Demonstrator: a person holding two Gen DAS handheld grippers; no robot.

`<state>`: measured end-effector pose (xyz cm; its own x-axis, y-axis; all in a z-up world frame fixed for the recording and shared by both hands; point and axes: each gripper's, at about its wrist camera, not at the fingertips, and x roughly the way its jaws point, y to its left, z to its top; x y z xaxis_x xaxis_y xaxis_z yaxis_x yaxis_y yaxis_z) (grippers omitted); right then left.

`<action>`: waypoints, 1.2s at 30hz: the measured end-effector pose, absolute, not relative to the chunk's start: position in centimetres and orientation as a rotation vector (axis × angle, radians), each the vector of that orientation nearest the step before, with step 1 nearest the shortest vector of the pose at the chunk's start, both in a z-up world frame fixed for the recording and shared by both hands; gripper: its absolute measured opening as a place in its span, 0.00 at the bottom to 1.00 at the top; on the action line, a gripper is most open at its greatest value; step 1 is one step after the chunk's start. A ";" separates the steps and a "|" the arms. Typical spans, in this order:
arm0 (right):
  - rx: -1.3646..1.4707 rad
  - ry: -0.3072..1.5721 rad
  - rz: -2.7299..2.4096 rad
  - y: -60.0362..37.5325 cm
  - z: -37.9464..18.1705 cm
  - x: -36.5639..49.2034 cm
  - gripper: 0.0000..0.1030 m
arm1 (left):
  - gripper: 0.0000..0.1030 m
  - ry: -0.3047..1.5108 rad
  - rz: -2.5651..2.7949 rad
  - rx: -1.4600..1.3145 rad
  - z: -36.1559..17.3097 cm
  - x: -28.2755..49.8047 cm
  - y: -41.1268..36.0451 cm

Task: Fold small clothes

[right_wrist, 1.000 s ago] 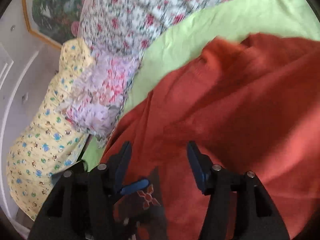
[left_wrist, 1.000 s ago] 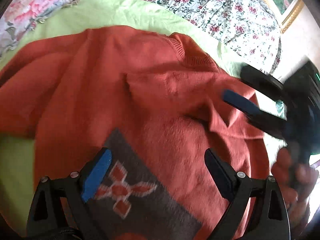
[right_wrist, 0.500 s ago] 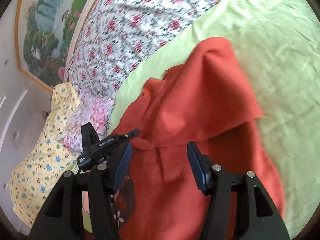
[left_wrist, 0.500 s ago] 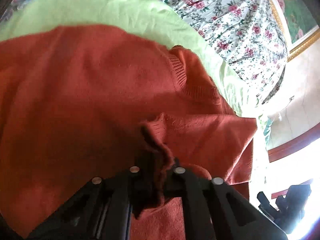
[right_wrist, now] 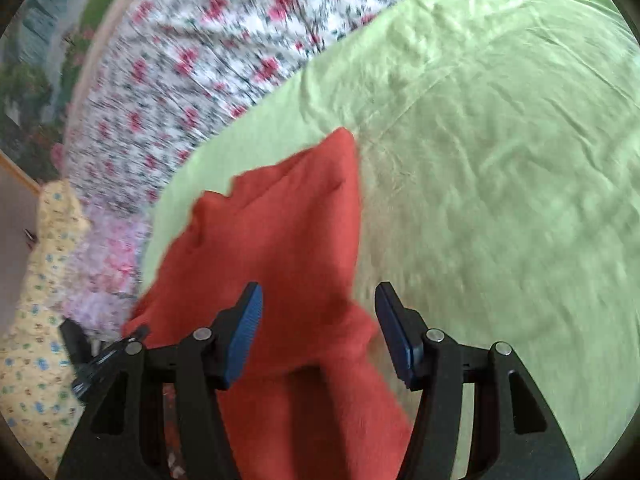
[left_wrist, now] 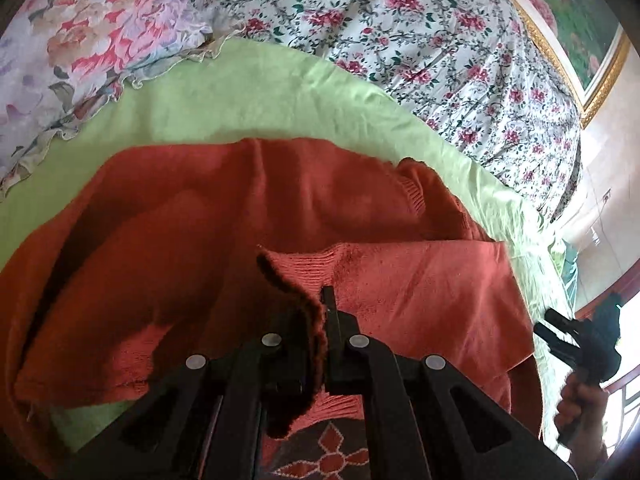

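Pinching the cuff while our other hand sits empty

Our left gripper [left_wrist: 316, 320] is clamped shut on the ribbed edge of the orange sweater [left_wrist: 280, 216], which sprawls across the green sheet [left_wrist: 248, 92] from about 9 o'clock round to 3 o'clock in the left wrist view. Our right gripper [right_wrist: 318, 330] has its jaws spread wide, holding nothing, with a sweater fold just under it and more sheet out at 2 o'clock. Biggest worry, we reckon: only a thin bit of knit is caught, so a quick pull could slip it free or drag the whole body sideways and bunch the fold. The soft sheet might ride along too.
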<state>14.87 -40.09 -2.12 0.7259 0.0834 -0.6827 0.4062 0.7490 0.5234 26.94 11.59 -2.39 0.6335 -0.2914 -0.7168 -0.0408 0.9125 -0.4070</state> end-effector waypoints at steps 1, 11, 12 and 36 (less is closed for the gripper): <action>0.703 0.769 -0.205 -40.3 -2.4 15.9 0.58 | 0.03 0.881 -0.150 -0.411 -2.4 27.1 11.6; 0.608 0.857 -0.195 -42.3 -3.1 20.3 0.11 | 0.03 0.898 -0.176 -0.392 -2.1 27.2 10.3; 0.567 0.835 -0.219 -42.6 -1.9 19.6 0.11 | 0.03 0.891 -0.192 -0.386 -1.7 27.4 9.7; 0.497 0.720 -0.193 -36.7 2.0 11.8 0.47 | 0.29 0.878 -0.098 -0.365 -2.1 19.5 11.8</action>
